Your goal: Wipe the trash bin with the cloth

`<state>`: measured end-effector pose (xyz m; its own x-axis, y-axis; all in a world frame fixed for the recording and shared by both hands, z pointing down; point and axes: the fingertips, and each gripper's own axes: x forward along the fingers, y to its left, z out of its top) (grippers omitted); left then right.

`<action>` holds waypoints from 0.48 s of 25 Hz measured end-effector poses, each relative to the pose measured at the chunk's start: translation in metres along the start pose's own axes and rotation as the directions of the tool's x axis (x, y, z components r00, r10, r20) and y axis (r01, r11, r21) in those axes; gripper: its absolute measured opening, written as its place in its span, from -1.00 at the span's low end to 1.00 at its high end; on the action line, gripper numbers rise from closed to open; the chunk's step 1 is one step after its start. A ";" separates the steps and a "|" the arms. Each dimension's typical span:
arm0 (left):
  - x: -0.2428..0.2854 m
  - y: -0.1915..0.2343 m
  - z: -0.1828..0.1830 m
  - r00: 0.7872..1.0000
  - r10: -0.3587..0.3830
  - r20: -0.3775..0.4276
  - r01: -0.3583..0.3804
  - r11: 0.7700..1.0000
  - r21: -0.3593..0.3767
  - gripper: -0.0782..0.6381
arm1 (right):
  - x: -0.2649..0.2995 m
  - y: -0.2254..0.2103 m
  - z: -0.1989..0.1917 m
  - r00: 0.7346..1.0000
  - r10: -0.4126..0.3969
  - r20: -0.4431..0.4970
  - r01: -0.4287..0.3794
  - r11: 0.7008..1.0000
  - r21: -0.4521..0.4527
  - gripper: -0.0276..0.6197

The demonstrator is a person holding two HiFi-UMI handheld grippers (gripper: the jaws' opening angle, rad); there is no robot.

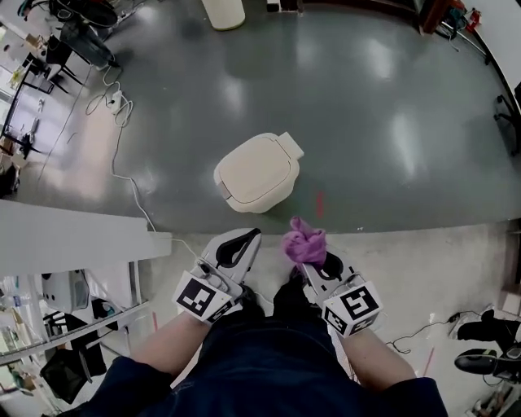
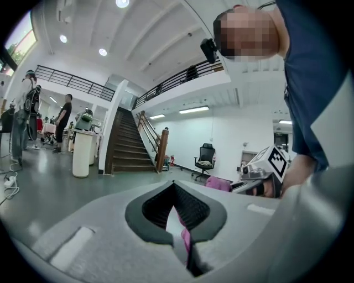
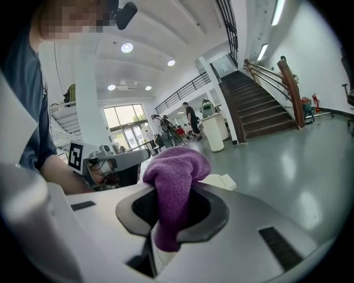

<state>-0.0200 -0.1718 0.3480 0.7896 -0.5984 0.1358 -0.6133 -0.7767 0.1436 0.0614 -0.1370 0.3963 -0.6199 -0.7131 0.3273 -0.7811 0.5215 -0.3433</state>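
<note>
2 grippers sit close in: left gripper point(image 1: 251, 237) pressed shut on nothing, right gripper point(image 1: 310, 259) clenched on the bunched purple cloth point(image 1: 304, 241). Ahead on the floor stands the trash bin point(image 1: 256, 173), its lid's long axis diagonal, hinge end pointing away-right. Risk: unsteadied, it could skid under wiping, or the cloth slips free.

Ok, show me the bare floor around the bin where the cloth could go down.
Widest free patch: grey floor right of the trash bin. Also open beyond it, up to the second bin. Left is crowded: a cable trails beside the white table. Between trash bin and the cloth held by the right gripper, only a narrow strip.
</note>
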 end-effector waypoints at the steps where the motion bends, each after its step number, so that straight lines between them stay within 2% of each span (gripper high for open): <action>1: 0.005 0.009 -0.003 1.000 0.020 -0.001 -0.020 1.000 -0.003 -0.82 | 0.005 -0.008 -0.002 1.000 -0.002 -0.008 0.002 1.000 0.000 -0.68; 6: 0.031 0.063 -0.040 0.996 0.081 -0.046 -0.080 0.997 0.015 -0.82 | 0.035 -0.053 -0.025 0.996 -0.079 -0.037 0.080 0.997 0.025 -0.68; 12: 0.049 0.112 -0.100 0.992 0.054 -0.110 -0.049 0.997 0.054 -0.82 | 0.078 -0.085 -0.062 0.980 -0.201 -0.002 0.200 0.976 0.090 -0.68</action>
<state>-0.0519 -0.2681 0.4691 0.7482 -0.6146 0.2500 -0.6491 -0.7561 0.0840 0.0747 -0.2073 0.5056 -0.4504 -0.8023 0.3917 -0.8796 0.3234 -0.3489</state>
